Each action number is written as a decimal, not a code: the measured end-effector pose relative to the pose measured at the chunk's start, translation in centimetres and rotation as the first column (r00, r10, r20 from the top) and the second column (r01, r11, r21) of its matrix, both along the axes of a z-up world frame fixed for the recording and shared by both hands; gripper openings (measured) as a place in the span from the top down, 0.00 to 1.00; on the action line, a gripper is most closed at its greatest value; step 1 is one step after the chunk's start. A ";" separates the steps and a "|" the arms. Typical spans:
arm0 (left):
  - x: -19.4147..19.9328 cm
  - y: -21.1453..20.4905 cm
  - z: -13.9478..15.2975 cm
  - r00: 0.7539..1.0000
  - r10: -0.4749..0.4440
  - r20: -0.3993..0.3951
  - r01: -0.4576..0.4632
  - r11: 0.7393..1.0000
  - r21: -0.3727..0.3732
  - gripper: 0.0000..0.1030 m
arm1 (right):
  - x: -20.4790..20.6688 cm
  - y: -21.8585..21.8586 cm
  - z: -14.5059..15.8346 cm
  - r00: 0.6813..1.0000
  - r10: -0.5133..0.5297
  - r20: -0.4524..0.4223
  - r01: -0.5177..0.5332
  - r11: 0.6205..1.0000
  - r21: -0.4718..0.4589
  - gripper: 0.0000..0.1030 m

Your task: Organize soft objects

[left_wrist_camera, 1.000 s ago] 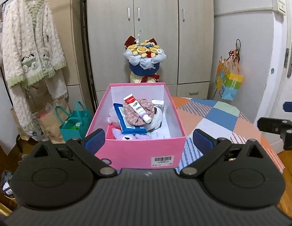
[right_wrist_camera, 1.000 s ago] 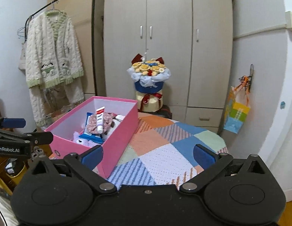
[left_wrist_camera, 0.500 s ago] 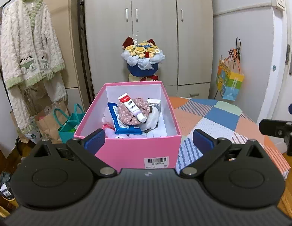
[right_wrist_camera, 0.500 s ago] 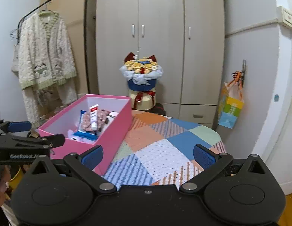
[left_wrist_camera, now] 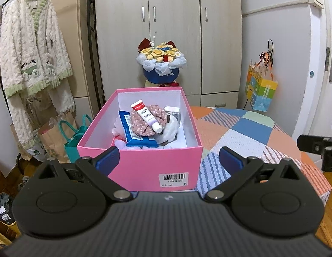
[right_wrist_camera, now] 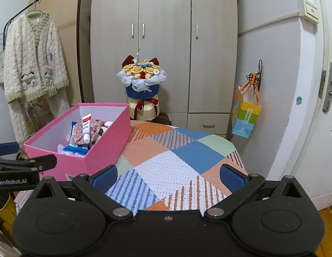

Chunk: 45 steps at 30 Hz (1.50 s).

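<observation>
A pink box (left_wrist_camera: 144,167) (right_wrist_camera: 106,145) stands on the left part of a patchwork-covered table (right_wrist_camera: 187,158). Inside it lie a white tube with a red end (left_wrist_camera: 146,115) (right_wrist_camera: 86,128), a floral fabric piece (left_wrist_camera: 142,124), a blue wipes pack (left_wrist_camera: 133,132), a white plush toy (left_wrist_camera: 170,128) and a small white packet (left_wrist_camera: 172,111). My left gripper (left_wrist_camera: 168,160) is open, empty, just in front of the box's near wall. Over the table to the right of the box, my right gripper (right_wrist_camera: 168,175) is open and empty.
A flower bouquet in blue wrap (left_wrist_camera: 160,64) stands behind the box before a grey wardrobe (right_wrist_camera: 163,42). A fluffy white robe (left_wrist_camera: 31,60) hangs on a rack at left, with paper and teal bags (left_wrist_camera: 58,137) below. A colourful bag (right_wrist_camera: 245,115) hangs at right.
Both grippers have drifted slightly; the box sits a little higher and nearer the middle of the left wrist view. Neither gripper's opening has changed.
</observation>
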<state>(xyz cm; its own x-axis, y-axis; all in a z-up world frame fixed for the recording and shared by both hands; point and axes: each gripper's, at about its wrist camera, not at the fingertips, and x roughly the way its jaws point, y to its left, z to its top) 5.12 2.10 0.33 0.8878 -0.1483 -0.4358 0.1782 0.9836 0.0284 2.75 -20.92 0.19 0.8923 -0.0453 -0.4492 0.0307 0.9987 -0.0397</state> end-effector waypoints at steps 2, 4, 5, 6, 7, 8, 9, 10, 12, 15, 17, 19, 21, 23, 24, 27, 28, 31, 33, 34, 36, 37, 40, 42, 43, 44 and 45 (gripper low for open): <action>0.0 0.1 -0.1 1.000 0.003 -0.003 -0.003 1.000 -0.001 0.02 | 0.0 0.0 -0.1 1.000 -0.001 -0.004 0.001 1.000 0.002 0.00; 0.1 0.2 -0.1 1.000 0.006 -0.003 -0.006 1.000 -0.002 0.02 | -0.1 -0.1 -0.3 1.000 -0.004 -0.004 0.004 1.000 0.005 0.00; 0.0 0.2 -0.1 1.000 0.007 -0.002 -0.007 1.000 -0.002 0.02 | -0.1 -0.2 -0.3 1.000 -0.007 -0.005 0.007 1.000 0.004 0.00; 0.1 0.2 -0.1 1.000 0.008 -0.002 -0.008 1.000 -0.002 0.02 | -0.1 -0.2 -0.4 1.000 -0.010 -0.005 0.010 1.000 0.001 0.00; 0.0 0.2 -0.1 1.000 0.009 0.000 -0.009 1.000 -0.002 0.02 | -0.1 -0.2 -0.4 1.000 -0.016 -0.005 0.016 1.000 -0.005 0.00; 0.0 0.3 -0.1 1.000 0.010 0.002 -0.010 1.000 -0.003 0.02 | -0.1 -0.1 -0.4 1.000 -0.022 -0.005 0.022 1.000 -0.011 0.00; 0.0 0.3 -0.1 1.000 0.010 0.005 -0.010 1.000 -0.003 0.02 | -0.1 -0.1 -0.5 1.000 -0.028 -0.004 0.028 0.999 -0.018 0.00; -0.1 0.3 -0.2 1.000 0.011 0.007 -0.011 1.000 -0.003 0.02 | -0.2 0.0 -0.5 1.000 -0.031 -0.002 0.031 0.999 -0.025 0.00; -0.1 0.4 -0.2 1.000 0.012 0.010 -0.012 1.000 -0.004 0.02 | -0.2 0.0 -0.5 1.000 -0.031 0.000 0.031 0.999 -0.031 0.00; -0.2 0.3 -0.3 1.000 0.016 0.019 -0.016 1.000 -0.001 0.02 | -0.3 0.0 -0.5 1.000 -0.031 0.003 0.031 0.999 -0.026 0.00; -0.3 0.2 -0.3 0.999 0.021 0.030 -0.021 1.000 0.005 0.02 | -0.4 -0.1 -0.4 0.999 -0.035 0.002 0.035 0.999 -0.011 0.00; -0.4 0.2 -0.4 0.999 0.025 0.034 -0.025 1.000 0.006 0.02 | -0.4 -0.2 -0.4 1.000 -0.031 0.002 0.031 1.000 -0.003 0.00; -0.3 0.3 -0.4 0.999 0.026 0.031 -0.026 1.000 0.001 0.02 | -0.6 -0.1 -0.4 0.999 -0.033 0.004 0.033 0.999 -0.009 0.00; -0.4 0.4 -0.4 0.999 0.027 0.028 -0.027 1.000 -0.004 0.02 | -0.7 0.0 -0.4 0.999 -0.032 0.004 0.032 0.999 -0.013 0.00; -0.3 0.4 -0.4 0.999 0.026 0.028 -0.026 1.000 -0.005 0.02 | -0.8 0.0 -0.5 1.000 -0.031 0.004 0.031 0.999 -0.012 0.00; -0.5 0.5 -0.5 0.999 0.028 0.023 -0.028 1.000 -0.011 0.02 | -0.7 0.0 -0.5 1.000 -0.030 0.004 0.031 0.999 -0.012 0.00; -0.6 0.5 -0.5 0.999 0.032 0.024 -0.031 0.999 -0.008 0.02 | -0.7 0.0 -0.5 1.000 -0.031 0.004 0.031 0.999 -0.012 0.00; -0.7 0.5 -0.4 0.999 0.038 0.030 -0.038 0.999 0.003 0.02 | -0.8 -0.1 -0.4 0.999 -0.038 0.011 0.039 0.999 -0.013 0.00; -0.8 0.4 -0.4 0.999 0.037 0.030 -0.037 0.999 0.003 0.02 | -1.0 -0.1 -0.3 0.999 -0.045 0.018 0.045 0.999 -0.015 0.00; -0.8 0.4 -0.4 0.999 0.035 0.031 -0.035 0.999 0.002 0.02 | -1.0 -0.2 -0.3 0.999 -0.048 0.020 0.048 0.999 -0.016 0.00; -1.0 0.3 -0.3 0.999 0.032 0.036 -0.032 0.999 0.005 0.02 | -1.1 -0.2 -0.2 0.998 -0.050 0.023 0.051 0.999 -0.014 0.00; -1.1 0.3 -0.3 0.999 0.031 0.038 -0.032 0.999 0.006 0.02 | -1.1 -0.3 -0.2 0.998 -0.051 0.023 0.052 0.999 -0.011 0.00; -1.1 0.3 -0.2 0.999 0.029 0.046 -0.029 1.000 0.008 0.02 | -1.1 -0.4 -0.3 0.998 -0.051 0.021 0.051 0.999 -0.010 0.00; -1.2 0.3 -0.3 0.998 0.029 0.047 -0.029 0.999 0.012 0.02 | -1.1 -0.4 -0.3 0.999 -0.049 0.019 0.049 0.999 -0.011 0.00; -1.2 0.3 -0.3 0.999 0.028 0.046 -0.029 1.000 0.011 0.02 | -1.1 -0.4 -0.3 0.999 -0.048 0.018 0.048 0.999 -0.012 0.00; -1.3 0.3 -0.3 0.999 0.029 0.045 -0.029 1.000 0.010 0.02 | -1.2 -0.2 -0.3 0.999 -0.047 0.017 0.048 0.999 -0.013 0.00; -1.3 0.3 -0.3 0.999 0.029 0.044 -0.029 1.000 0.011 0.02 | -1.2 -0.2 -0.3 0.999 -0.047 0.017 0.047 0.999 -0.014 0.00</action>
